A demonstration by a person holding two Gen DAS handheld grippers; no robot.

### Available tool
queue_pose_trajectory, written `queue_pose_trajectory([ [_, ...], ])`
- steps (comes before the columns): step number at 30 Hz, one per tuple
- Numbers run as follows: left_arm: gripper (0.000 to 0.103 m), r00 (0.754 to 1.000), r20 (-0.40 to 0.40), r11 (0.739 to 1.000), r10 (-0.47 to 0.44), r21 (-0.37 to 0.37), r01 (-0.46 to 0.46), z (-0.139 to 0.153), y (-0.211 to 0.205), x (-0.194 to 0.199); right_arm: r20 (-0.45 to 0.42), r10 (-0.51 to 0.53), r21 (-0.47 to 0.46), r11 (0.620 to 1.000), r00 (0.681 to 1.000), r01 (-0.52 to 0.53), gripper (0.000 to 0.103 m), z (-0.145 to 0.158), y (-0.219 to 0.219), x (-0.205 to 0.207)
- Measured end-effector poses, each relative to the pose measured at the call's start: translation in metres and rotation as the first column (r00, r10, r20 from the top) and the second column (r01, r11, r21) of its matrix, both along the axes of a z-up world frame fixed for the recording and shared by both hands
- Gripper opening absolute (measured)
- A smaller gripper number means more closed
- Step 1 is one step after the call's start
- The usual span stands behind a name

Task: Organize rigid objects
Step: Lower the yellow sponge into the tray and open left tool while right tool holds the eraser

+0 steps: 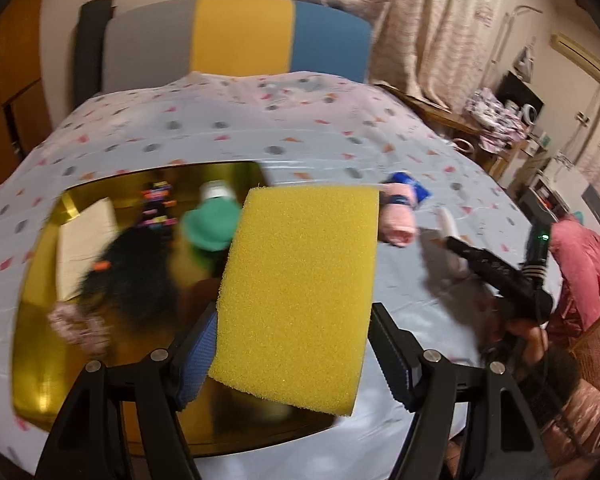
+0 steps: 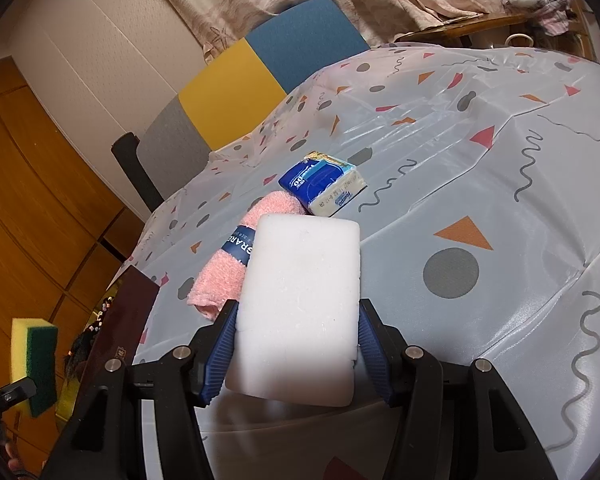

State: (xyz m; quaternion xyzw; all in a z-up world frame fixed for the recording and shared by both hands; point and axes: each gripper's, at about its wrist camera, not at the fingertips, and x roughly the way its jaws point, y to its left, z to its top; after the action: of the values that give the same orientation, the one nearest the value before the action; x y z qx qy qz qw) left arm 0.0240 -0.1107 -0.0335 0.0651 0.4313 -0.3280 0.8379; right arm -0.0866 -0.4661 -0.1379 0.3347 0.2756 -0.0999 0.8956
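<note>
Sponge (image 1: 300, 292), yellow, sits clamped in the left gripper (image 1: 292, 356), above the gold tray (image 1: 40, 360) ahead. Only the right view shows its green scouring face. Right gripper (image 2: 294, 352) pinches a white block (image 2: 300, 308); beyond its tips lie a pink towel (image 2: 224, 272) and tissue pack (image 2: 320, 188).

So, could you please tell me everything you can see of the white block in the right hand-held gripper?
The white sponge block is a plain, matte, foam-like rectangle with rounded corners. It is clamped near its lower end by the right hand-held gripper, whose blue pads press both long sides. It hides part of the rolled pink towel.
</note>
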Motion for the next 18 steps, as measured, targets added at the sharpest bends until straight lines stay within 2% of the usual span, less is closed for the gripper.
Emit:
queue_pose_trajectory([
  [6,0.074,0.987,-0.16,0.998,0.035,-0.044,-0.042,-0.022,0.053,0.027,-0.012,-0.001,-0.012,1.0,1.0,0.001,0.058,0.001,0.002,0.001],
  [12,0.074,0.98,-0.198,1.0,0.029,0.015,-0.026,-0.038,0.07,0.038,-0.029,-0.002,-0.027,1.0,1.0,0.001,0.058,0.001,0.003,0.003],
  [18,0.074,0.977,-0.182,0.992,0.107,0.089,-0.092,-0.049,0.089,0.05,-0.046,-0.004,-0.047,0.999,0.999,0.002,0.058,0.002,0.005,0.006],
])
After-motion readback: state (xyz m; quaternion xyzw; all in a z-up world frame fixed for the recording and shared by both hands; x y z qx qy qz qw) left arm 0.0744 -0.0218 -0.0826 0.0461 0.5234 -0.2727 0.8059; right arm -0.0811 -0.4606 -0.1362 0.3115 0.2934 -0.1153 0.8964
